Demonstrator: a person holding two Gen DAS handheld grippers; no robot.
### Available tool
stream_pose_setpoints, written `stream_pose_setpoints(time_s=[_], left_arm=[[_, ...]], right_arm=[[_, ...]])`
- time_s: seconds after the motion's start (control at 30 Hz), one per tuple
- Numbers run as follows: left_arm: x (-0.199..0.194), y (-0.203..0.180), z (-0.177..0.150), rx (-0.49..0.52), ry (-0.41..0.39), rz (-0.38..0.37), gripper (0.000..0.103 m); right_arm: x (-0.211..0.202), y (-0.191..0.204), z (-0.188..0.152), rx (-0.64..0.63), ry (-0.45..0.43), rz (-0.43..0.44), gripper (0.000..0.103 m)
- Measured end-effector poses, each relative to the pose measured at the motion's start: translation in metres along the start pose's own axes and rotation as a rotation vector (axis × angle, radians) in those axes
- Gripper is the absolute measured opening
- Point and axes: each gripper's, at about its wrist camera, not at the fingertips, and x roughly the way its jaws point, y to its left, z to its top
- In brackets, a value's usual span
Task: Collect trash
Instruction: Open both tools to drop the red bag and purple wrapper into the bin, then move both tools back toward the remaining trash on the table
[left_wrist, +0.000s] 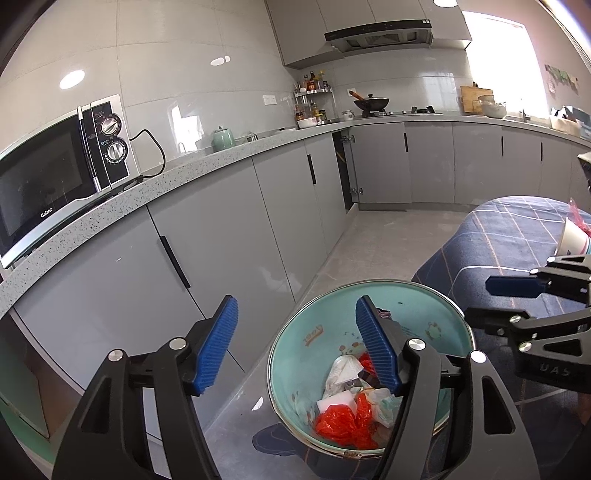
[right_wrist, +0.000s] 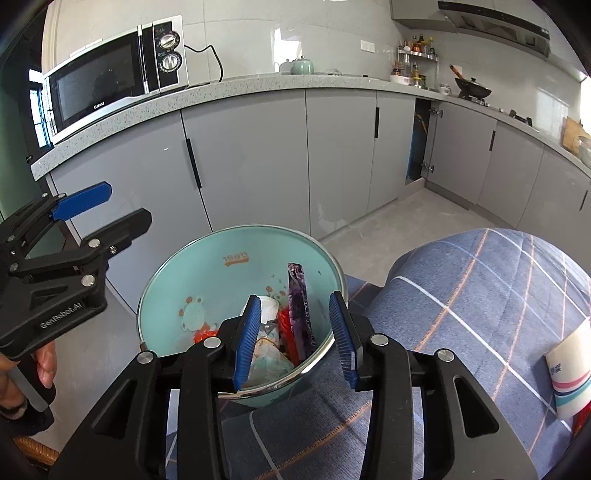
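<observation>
A teal metal bin (left_wrist: 314, 325) (right_wrist: 207, 269) stands on the floor beside a blue checked cloth. Inside lie red plastic bags (left_wrist: 343, 424), crumpled white paper (left_wrist: 343, 369) and a purple wrapper (right_wrist: 301, 306) that leans upright. My left gripper (left_wrist: 295, 343) (right_wrist: 127, 205) hovers over the bin's left rim, open with nothing between its blue pads. My right gripper (right_wrist: 295, 339) (left_wrist: 480, 301) hangs over the bin's near rim, open, with the purple wrapper seen below and beyond its pads. A white paper cup (right_wrist: 569, 373) (left_wrist: 570, 236) lies on the cloth at the right.
Grey cabinets (right_wrist: 251, 147) run under a speckled counter (left_wrist: 184, 173) with a microwave (right_wrist: 107, 77). One cabinet door (right_wrist: 419, 144) stands ajar. The blue checked cloth (right_wrist: 480, 288) covers a surface right of the bin. A hand (right_wrist: 46, 365) holds the left gripper's handle.
</observation>
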Motion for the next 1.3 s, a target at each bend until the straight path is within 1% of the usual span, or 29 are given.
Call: stream_pose_setpoints(time_s=[0.07,0.13,0.17,0.27,0.37,0.43,0.5,0.57,0.63,0.67,0.7,0.77,0.9,1.0,1.1,1.2,1.3], left_arm=[[-0.001,-0.002,-0.001,0.005,-0.001,0.003,0.068],[-0.002,-0.004,0.0,0.006,-0.002,0.003,0.074],[-0.004,-0.005,0.001,0.004,-0.004,0.0,0.076],[-0.011,-0.013,0.006,0.008,-0.022,-0.019,0.078],[-0.017,-0.026,0.011,0.022,-0.041,-0.04,0.081],[-0.022,-0.04,0.015,0.035,-0.052,-0.064,0.082],[-0.026,-0.056,0.02,0.044,-0.061,-0.089,0.083],[-0.03,-0.076,0.024,0.059,-0.069,-0.121,0.084],[-0.031,-0.093,0.028,0.071,-0.072,-0.149,0.084],[-0.033,-0.106,0.03,0.081,-0.073,-0.171,0.084],[-0.035,-0.114,0.031,0.089,-0.075,-0.184,0.085],[-0.041,-0.138,0.035,0.114,-0.082,-0.221,0.085],[-0.051,-0.173,0.04,0.163,-0.105,-0.278,0.089],[-0.05,-0.194,0.042,0.194,-0.106,-0.305,0.09],[-0.047,-0.214,0.045,0.215,-0.098,-0.325,0.091],[-0.044,-0.228,0.046,0.226,-0.089,-0.339,0.091],[-0.038,-0.237,0.048,0.232,-0.08,-0.342,0.091]], right_arm=[[-0.005,-0.003,-0.001,0.003,-0.008,-0.003,0.039],[-0.013,-0.006,-0.003,0.009,-0.016,-0.009,0.04],[-0.017,-0.007,-0.003,0.012,-0.02,-0.015,0.04],[-0.037,-0.014,-0.008,0.01,-0.042,-0.045,0.042],[-0.069,-0.028,-0.019,-0.003,-0.075,-0.122,0.044],[-0.088,-0.043,-0.027,0.016,-0.089,-0.164,0.046],[-0.11,-0.065,-0.038,0.057,-0.107,-0.223,0.049],[-0.129,-0.088,-0.049,0.107,-0.117,-0.271,0.049],[-0.149,-0.114,-0.063,0.149,-0.122,-0.368,0.051],[-0.159,-0.129,-0.072,0.176,-0.122,-0.411,0.055],[-0.165,-0.139,-0.078,0.198,-0.121,-0.431,0.057],[-0.181,-0.168,-0.095,0.27,-0.111,-0.512,0.058],[-0.204,-0.21,-0.128,0.388,-0.09,-0.58,0.058],[-0.209,-0.228,-0.148,0.431,-0.054,-0.583,0.058],[-0.206,-0.24,-0.161,0.455,-0.026,-0.578,0.057],[-0.206,-0.256,-0.164,0.484,-0.025,-0.574,0.057],[-0.204,-0.272,-0.16,0.524,-0.03,-0.576,0.057]])
